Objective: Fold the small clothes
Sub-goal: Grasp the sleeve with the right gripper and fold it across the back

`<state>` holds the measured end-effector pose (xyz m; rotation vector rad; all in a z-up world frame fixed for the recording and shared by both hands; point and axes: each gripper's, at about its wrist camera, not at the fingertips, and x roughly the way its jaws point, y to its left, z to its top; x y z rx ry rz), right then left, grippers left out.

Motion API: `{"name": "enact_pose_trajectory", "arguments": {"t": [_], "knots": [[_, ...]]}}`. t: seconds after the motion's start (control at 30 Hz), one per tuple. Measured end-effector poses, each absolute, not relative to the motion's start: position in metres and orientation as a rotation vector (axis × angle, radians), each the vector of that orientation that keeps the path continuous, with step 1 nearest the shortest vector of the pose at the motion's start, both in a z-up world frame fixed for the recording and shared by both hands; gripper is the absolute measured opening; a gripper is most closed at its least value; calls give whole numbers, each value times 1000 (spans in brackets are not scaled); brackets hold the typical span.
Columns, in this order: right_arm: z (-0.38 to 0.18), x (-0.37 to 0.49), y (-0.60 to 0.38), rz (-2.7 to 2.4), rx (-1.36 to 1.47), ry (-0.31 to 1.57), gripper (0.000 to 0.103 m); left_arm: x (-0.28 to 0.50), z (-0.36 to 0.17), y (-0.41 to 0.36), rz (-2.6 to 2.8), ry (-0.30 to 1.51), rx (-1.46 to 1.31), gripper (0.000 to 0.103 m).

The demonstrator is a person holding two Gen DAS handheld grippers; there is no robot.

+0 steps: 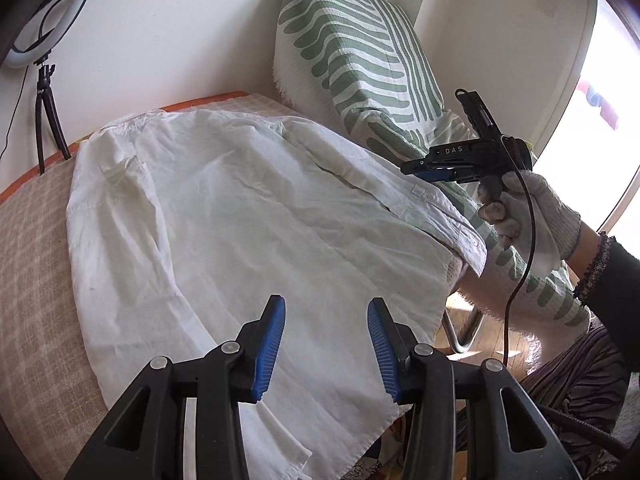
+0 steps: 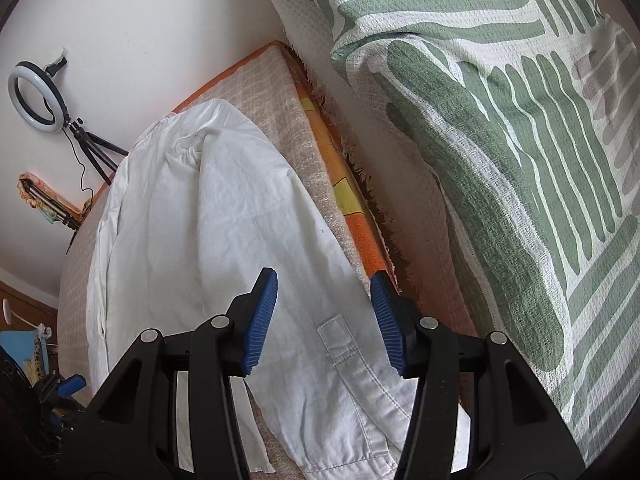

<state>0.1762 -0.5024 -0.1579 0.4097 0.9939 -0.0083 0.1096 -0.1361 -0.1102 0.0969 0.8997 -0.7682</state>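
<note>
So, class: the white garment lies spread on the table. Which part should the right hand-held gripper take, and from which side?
Probably the stitched waistband corner of the white garment, where it overhangs the table edge. The right hand-held gripper hangs open above it. Come from the chair side: the hanging edge lets one finger slip underneath.

The white garment (image 1: 240, 208) covers most of the counter (image 1: 36, 240), leaving bare strips along its left side and far edge. A chair draped in a green-striped throw (image 2: 500, 128) stands tight against the counter's right side, closing that flank. At the far left corner a ring light on a tripod (image 1: 46, 92) stands against the wall. Above the garment the space is open.
</note>
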Motion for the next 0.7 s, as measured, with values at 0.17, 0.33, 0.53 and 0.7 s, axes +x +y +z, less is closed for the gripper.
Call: {"name": "enact_pose_trajectory", "arguments": {"t": [0.17, 0.33, 0.53, 0.7], "knots": [[-162, 181, -497, -64, 321, 1008, 9, 104, -113, -137, -768, 896, 121, 44], [-138, 176, -489, -20, 316, 938, 4, 100, -113, -132, -766, 890, 116, 44], [-119, 173, -473, 0, 310, 895, 3, 99, -109, -124, -751, 882, 104, 43], [-94, 169, -432, 73, 254, 828, 3, 99, -107, -119, -743, 872, 101, 43]]}}
